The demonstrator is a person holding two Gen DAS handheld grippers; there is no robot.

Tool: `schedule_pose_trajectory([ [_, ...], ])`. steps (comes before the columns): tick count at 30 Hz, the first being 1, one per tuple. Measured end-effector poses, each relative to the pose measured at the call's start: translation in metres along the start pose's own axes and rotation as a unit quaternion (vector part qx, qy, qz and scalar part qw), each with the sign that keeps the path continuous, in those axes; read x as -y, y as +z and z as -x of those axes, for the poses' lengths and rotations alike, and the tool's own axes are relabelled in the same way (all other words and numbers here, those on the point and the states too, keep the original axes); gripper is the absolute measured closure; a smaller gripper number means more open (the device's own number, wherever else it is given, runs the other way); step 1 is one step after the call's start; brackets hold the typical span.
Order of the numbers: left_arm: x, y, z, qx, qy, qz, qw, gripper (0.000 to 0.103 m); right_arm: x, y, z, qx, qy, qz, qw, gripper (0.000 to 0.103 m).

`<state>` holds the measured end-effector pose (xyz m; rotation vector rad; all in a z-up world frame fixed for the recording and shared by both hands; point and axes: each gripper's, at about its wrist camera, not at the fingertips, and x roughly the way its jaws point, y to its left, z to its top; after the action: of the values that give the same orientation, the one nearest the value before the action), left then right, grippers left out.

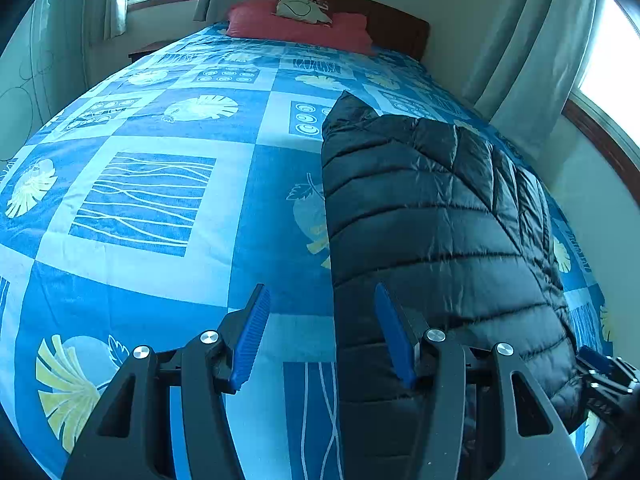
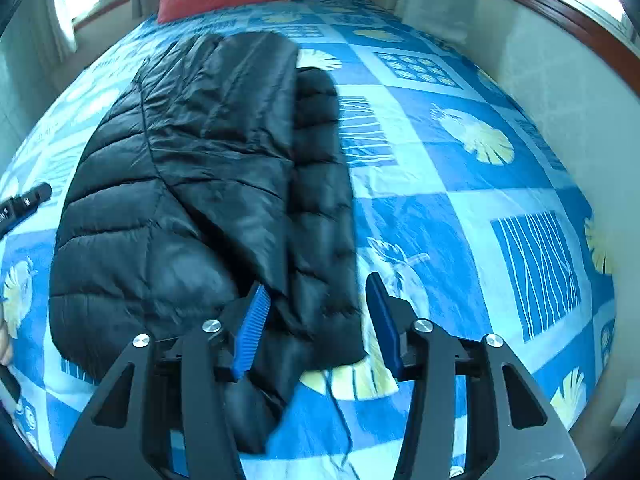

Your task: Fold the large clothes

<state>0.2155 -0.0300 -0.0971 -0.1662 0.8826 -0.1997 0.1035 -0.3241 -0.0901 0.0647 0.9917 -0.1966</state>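
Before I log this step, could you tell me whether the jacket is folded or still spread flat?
Partly folded: the jacket lies on the bed with one side doubled over its middle.

Black quilted jacket [image 1: 436,216] on a blue-and-white patchwork bedspread [image 1: 160,200] — pale yellow leaves; red pillow [image 1: 300,26].

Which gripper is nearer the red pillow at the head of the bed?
Neither clearly. The left gripper and right gripper both sit at the foot end beside the black jacket, far from the red pillow; the views don't settle which is closer.
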Motion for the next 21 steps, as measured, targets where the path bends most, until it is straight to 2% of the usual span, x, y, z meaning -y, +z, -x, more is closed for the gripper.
schedule_pose_trajectory([
  [4, -0.002, -0.001, -0.001, 0.002, 0.000, 0.007, 1.0000, 0.048, 0.000, 0.009, 0.037, 0.048, 0.005, -0.016, 0.999, 0.054],
  [6, -0.002, 0.001, -0.002, 0.002, -0.001, 0.016, 0.9999, 0.048, -0.010, 0.026, 0.052, 0.081, 0.034, -0.020, 0.996, 0.054],
  [9, 0.000, 0.005, -0.003, 0.007, -0.002, 0.024, 0.9997, 0.048, -0.034, 0.054, 0.050, 0.101, 0.062, -0.011, 0.993, 0.054],
  [12, 0.003, 0.009, -0.008, 0.008, 0.001, 0.027, 0.9996, 0.048, -0.067, 0.079, 0.024, 0.104, 0.078, 0.015, 0.991, 0.054],
  [15, 0.004, 0.012, -0.016, 0.002, -0.010, 0.035, 0.9993, 0.048, -0.085, 0.087, -0.014, 0.093, 0.054, 0.042, 0.993, 0.055],
  [16, 0.006, 0.012, -0.021, -0.003, -0.014, 0.036, 0.9993, 0.048, -0.086, 0.087, -0.027, 0.088, 0.036, 0.045, 0.994, 0.055],
  [18, 0.013, 0.014, -0.029, -0.008, -0.023, 0.034, 0.9991, 0.048, -0.079, 0.087, -0.050, 0.079, 0.028, 0.040, 0.996, 0.055],
  [21, 0.025, 0.018, -0.037, 0.003, -0.027, 0.025, 0.9993, 0.048, -0.058, 0.082, -0.071, 0.073, 0.043, 0.009, 0.996, 0.054],
])
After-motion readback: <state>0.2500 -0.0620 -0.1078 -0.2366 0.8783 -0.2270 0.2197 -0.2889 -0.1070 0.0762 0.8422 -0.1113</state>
